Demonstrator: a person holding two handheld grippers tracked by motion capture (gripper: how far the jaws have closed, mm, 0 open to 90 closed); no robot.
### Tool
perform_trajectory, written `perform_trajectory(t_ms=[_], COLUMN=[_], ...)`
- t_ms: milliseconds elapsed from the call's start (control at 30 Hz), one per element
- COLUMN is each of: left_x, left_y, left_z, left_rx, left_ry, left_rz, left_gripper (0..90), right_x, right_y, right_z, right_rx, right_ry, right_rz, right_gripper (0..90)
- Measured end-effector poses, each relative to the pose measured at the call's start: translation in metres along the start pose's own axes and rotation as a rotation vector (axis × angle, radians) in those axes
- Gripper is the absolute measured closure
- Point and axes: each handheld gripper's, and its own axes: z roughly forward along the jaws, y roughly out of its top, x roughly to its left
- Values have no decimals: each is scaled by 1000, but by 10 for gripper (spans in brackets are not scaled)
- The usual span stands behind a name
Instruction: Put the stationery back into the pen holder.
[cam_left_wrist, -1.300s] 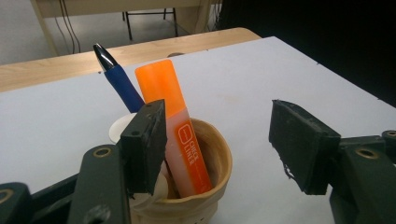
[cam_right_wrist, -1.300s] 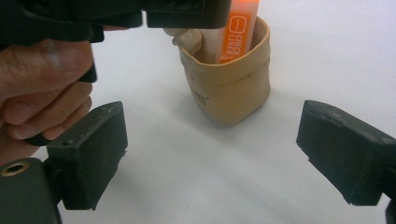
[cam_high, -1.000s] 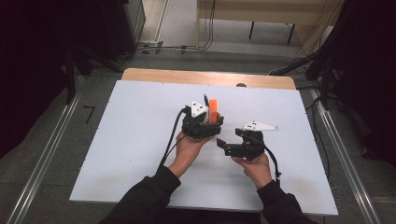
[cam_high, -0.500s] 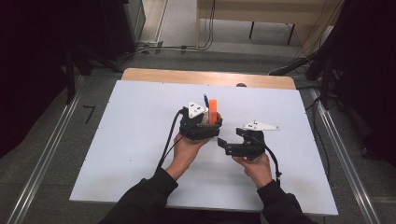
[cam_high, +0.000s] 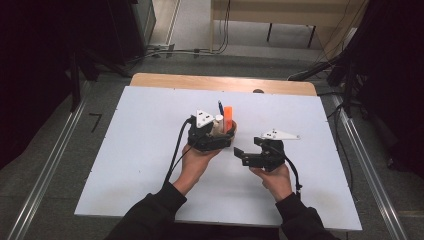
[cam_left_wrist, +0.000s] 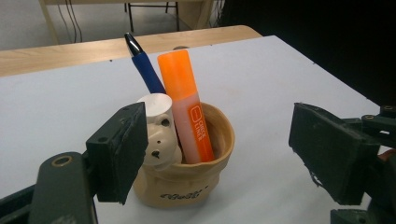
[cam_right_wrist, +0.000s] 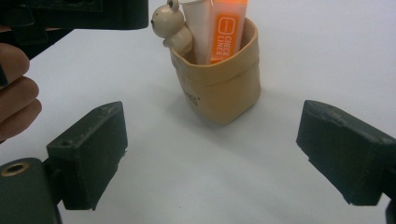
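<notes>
While fingers gape, highlighter (cam_left_wrist: 187, 107) crowds pen (cam_left_wrist: 142, 65).

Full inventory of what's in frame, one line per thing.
pen holder: 1, tan, mid-table, between the left gripper's open jaws
highlighter: 1, orange, upright in the holder
pen: 1, blue, leaning in the holder
bear figure: 1, cream, at the holder's rim
table: 1, white top, wooden far edge
left gripper: 1, black, at the holder, jaws just opened wider
right gripper: 1, black, open, right of the holder, apart from it
</notes>
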Motion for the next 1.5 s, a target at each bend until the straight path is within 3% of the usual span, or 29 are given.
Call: perform_trajectory(t_ms=[967,1500], left_x=[26,37], left_y=[-21,-31], left_z=[-25,-33], left_rx=[-7,9], left_ry=[15,40], left_rz=[-45,-44], left_gripper=[168,159], right_x=[-12,-16], right_y=[-5,-7], right_z=[-10,-16], right_rx=[-10,-16], right_ry=[-33,-48], right_rz=[28,32], right_gripper=[71,71])
